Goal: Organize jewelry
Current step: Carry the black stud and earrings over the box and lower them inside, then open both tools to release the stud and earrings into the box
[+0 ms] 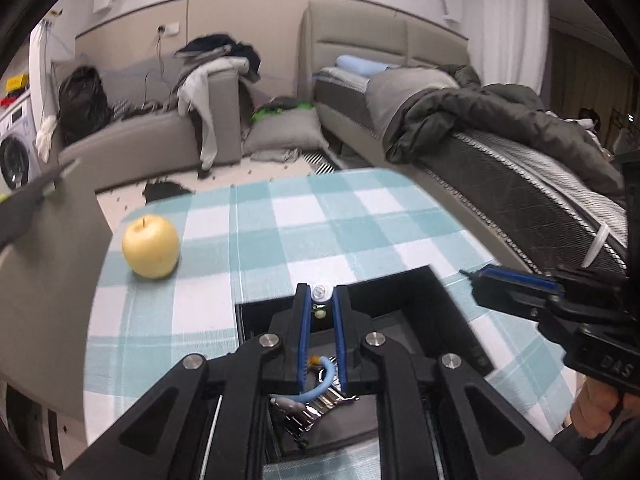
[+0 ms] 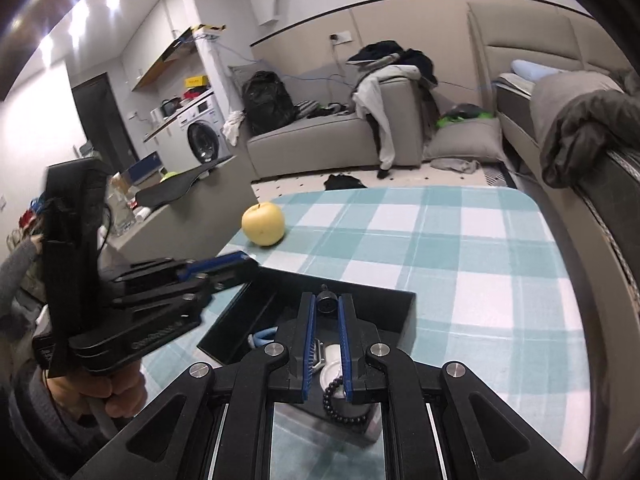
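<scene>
We see a desk (image 1: 280, 216) under a teal-and-white check cloth, its far edge rounded, with floor beyond it and a sofa (image 1: 152, 128) further off. On the right a bed (image 1: 500, 160) runs close along the desk's side; on the left a grey panel (image 1: 48, 260) stands against it. The far half of the cloth lies open except for a yellow apple (image 1: 150, 246) near the left edge.

At the near side sits a black tray (image 2: 404, 316) with upright walls. Our left tongs (image 1: 321, 312) hang over it, fingers a narrow gap apart; a small white stud with a pale bead (image 1: 322, 294) shows between the tips, but we cannot tell whether they clamp it. Below lie a silver metal watch band (image 1: 320, 408) and a light blue loop (image 1: 326, 380).

Our right tongs (image 2: 327, 308) also hover over the tray, narrowly apart, with a dark round piece (image 2: 327, 302) between the tips; the grip is unclear. Beneath them are a black bead bracelet (image 2: 340, 404) and a white disc (image 2: 331, 368).
</scene>
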`<state>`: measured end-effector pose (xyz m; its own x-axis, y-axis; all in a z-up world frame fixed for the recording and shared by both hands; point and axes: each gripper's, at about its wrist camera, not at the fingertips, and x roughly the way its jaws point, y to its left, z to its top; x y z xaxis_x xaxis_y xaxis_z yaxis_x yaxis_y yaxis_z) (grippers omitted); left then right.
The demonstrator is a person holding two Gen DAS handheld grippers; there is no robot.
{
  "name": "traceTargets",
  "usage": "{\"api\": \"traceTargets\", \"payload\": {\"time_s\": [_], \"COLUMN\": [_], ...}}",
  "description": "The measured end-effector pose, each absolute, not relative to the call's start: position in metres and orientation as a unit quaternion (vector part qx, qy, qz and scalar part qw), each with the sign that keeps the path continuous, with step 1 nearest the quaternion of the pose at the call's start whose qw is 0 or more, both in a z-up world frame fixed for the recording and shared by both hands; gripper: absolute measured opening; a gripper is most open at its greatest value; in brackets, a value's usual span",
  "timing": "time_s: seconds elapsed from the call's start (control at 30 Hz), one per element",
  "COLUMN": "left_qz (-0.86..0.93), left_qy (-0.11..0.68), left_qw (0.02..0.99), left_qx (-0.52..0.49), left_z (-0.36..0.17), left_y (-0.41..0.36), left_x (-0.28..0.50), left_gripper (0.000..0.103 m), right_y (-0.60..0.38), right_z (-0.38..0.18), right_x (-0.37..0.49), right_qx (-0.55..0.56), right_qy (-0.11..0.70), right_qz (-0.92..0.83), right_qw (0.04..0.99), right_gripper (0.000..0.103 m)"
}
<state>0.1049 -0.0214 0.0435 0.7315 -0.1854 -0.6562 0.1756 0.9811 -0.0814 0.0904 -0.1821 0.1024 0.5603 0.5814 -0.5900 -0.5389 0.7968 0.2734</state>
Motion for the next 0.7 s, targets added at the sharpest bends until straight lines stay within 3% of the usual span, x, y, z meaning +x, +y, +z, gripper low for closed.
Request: {"api": "traceTargets", "payload": {"time_s": [0.7], "left_qz": [-0.087], "left_qy": [0.384], "left_qw": [0.919], "left_qx": [-0.019], "left_z": [0.022], "left_y": [-0.026], "left_x": [0.103], "left_gripper": [0.006], "right_y": [-0.173], "right_z": [0.063], "right_x": [0.106], "right_qx": [0.006], "right_qy": [0.414], "right_qz": [0.303], "right_qw": [0.858], "right_gripper": [0.010]}}
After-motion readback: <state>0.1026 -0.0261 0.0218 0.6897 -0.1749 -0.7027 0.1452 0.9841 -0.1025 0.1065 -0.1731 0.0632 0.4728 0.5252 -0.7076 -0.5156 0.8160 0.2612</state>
